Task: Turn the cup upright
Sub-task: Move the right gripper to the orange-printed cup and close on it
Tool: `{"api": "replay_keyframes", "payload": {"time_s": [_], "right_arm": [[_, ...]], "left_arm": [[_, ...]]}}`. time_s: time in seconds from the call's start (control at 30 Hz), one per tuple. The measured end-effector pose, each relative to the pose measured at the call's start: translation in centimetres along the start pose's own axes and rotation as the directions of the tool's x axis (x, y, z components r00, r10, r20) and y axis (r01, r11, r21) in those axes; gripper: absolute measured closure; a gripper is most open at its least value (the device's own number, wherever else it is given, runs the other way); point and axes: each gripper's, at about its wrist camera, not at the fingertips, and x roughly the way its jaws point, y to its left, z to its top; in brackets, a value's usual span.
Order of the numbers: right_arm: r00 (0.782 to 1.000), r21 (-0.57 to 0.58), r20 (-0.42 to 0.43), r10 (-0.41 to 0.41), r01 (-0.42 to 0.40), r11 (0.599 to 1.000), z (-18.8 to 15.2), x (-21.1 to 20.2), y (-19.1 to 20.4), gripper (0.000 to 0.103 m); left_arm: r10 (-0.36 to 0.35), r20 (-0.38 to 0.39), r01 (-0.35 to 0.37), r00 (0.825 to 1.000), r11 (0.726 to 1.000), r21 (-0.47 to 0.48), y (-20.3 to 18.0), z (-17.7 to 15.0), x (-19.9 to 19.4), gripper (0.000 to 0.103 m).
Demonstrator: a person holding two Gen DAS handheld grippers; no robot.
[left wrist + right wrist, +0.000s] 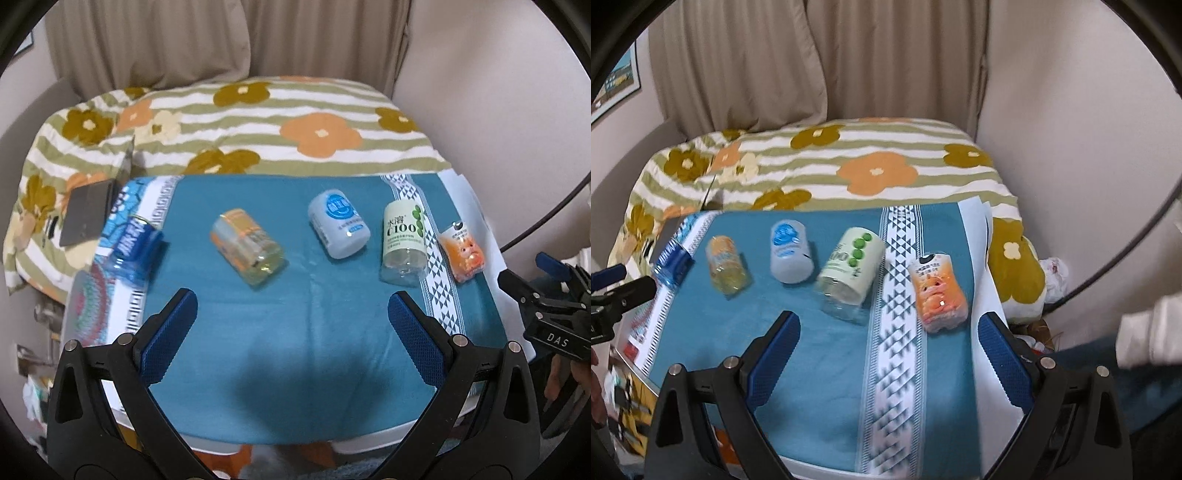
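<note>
Several cut-bottle cups lie on their sides in a row on the blue tablecloth (295,314): a blue one (135,245) at the left, a yellow-orange one (247,247), a white and blue one (338,223), a pale green "C100" one (404,243), and an orange cartoon one (461,254) at the right. In the right wrist view they are the blue (674,264), yellow (726,269), white (790,251), green (849,273) and orange (938,291) cups. My left gripper (293,306) is open and empty, short of the row. My right gripper (886,328) is open and empty, near the green and orange cups.
A bed with a floral striped quilt (258,122) lies behind the table. A dark tablet-like slab (86,212) rests at the far left. Beige curtains (812,62) hang behind. The table's near edge (258,443) is just below my left fingers.
</note>
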Motion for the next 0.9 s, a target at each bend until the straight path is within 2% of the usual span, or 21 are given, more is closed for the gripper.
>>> {"api": "replay_keyframes", "payload": {"time_s": [0.3, 0.4, 0.6, 0.7, 0.83, 0.9], "right_arm": [[0.995, -0.095, -0.093, 0.047, -0.055, 0.994, 1.3, 6.5, -3.5, 0.008], [0.989, -0.141, -0.134, 0.061, -0.080, 0.987, 1.4, 8.9, -4.0, 0.015], [0.982, -0.223, -0.183, 0.055, -0.096, 0.970, 1.5, 12.3, -4.2, 0.018], [0.977, -0.250, -0.207, 0.055, -0.107, 0.962, 1.4, 13.3, -4.4, 0.026], [0.971, -0.264, -0.232, 0.060, -0.122, 0.957, 1.3, 14.2, -4.6, 0.028], [0.967, -0.273, -0.245, 0.063, -0.131, 0.953, 1.2, 14.6, -4.6, 0.035]], "left_arm": [[0.025, -0.090, -0.029, 0.996, 0.999, -0.038, -4.0, 0.6, 5.0, 0.000], [0.031, -0.115, -0.037, 0.993, 0.998, -0.052, -4.7, 0.6, 6.4, 0.000], [0.036, -0.153, -0.050, 0.988, 0.994, -0.092, -5.4, 0.3, 8.7, 0.000], [0.036, -0.168, -0.054, 0.985, 0.993, -0.106, -5.6, 0.2, 9.4, 0.000], [0.039, -0.177, -0.060, 0.983, 0.991, -0.115, -5.6, 0.1, 9.8, 0.000], [0.041, -0.179, -0.063, 0.983, 0.991, -0.120, -5.5, 0.1, 10.0, 0.000]]}}
